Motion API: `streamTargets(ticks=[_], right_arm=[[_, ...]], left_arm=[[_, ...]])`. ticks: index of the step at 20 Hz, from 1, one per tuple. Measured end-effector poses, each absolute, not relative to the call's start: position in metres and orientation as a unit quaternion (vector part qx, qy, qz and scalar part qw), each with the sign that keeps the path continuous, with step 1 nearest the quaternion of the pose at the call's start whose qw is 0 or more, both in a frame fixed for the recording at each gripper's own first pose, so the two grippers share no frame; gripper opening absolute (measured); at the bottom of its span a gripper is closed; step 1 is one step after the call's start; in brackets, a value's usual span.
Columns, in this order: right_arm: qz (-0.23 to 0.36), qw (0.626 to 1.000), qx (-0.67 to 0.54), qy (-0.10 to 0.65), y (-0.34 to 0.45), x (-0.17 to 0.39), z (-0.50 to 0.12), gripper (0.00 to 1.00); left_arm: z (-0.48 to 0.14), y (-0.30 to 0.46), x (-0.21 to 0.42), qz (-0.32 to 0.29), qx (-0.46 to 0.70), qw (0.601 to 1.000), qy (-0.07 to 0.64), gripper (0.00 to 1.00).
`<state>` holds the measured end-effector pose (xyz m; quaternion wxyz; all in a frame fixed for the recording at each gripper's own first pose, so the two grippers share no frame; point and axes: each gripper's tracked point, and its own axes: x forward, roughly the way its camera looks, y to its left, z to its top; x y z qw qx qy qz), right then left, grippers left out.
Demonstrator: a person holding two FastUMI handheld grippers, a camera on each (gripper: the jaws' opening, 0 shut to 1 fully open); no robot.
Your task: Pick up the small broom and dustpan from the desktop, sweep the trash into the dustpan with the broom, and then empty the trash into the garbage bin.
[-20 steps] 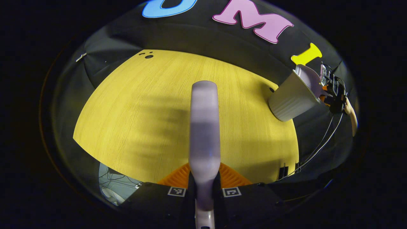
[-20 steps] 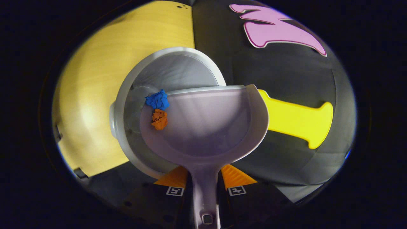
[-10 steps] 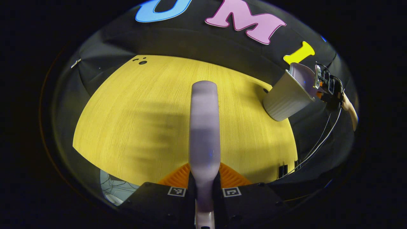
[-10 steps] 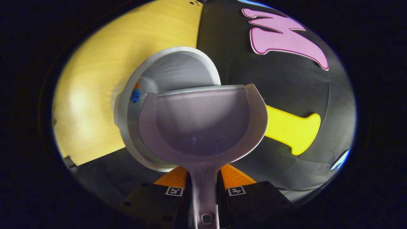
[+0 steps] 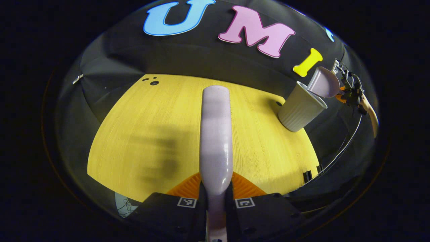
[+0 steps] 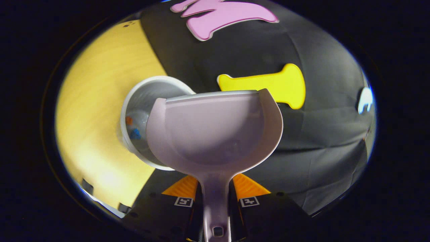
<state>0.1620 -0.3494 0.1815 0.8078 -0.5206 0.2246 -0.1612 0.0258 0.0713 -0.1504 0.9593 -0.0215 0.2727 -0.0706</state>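
In the left gripper view my left gripper (image 5: 216, 183) is shut on the lilac broom (image 5: 216, 134), which sticks out forward over the yellow desktop (image 5: 141, 134). In the right gripper view my right gripper (image 6: 215, 188) is shut on the handle of the lilac dustpan (image 6: 215, 131); its scoop holds nothing. The white garbage bin (image 6: 141, 101) sits just left of and below the scoop, with an orange scrap (image 6: 129, 120) and a blue scrap (image 6: 135, 133) inside. Far right in the left gripper view, the dustpan (image 5: 323, 85) hangs above the bin (image 5: 300, 107), held by the right gripper (image 5: 349, 95).
The bin stands near the desktop's far right edge, close to the black cloth wall (image 5: 201, 57). Cables (image 5: 339, 151) hang down from the right gripper beside the desk's right edge. Small dark holes (image 5: 154, 82) mark the far left corner.
The blue and orange scraps slid off the dustpan and dropped into the bin. The dustpan then lifted and swung away from the bin. The left gripper with the broom tilted slightly upward.
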Motion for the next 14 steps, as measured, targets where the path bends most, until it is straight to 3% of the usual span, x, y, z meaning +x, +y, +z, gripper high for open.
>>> streamTargets(ticks=[1,8,13,14], right_arm=[[-0.167,0.827,-0.491,0.217,-0.342,0.156,0.187,0.39],[-0.162,0.933,-0.27,0.177,-0.275,0.107,0.187,0.32],[-0.108,0.97,-0.129,0.174,-0.219,0.062,0.144,0.39],[-0.094,0.973,-0.112,0.181,-0.209,0.06,0.132,0.35]], left_arm=[[-0.148,0.08,0.027,-0.071,-0.023,0.96,0.269,0.27],[-0.136,0.11,0.03,-0.076,-0.004,0.968,0.24,0.27],[-0.147,0.101,0.032,-0.091,0.027,0.966,0.239,0.28],[-0.15,0.098,0.033,-0.093,0.027,0.966,0.239,0.26]])
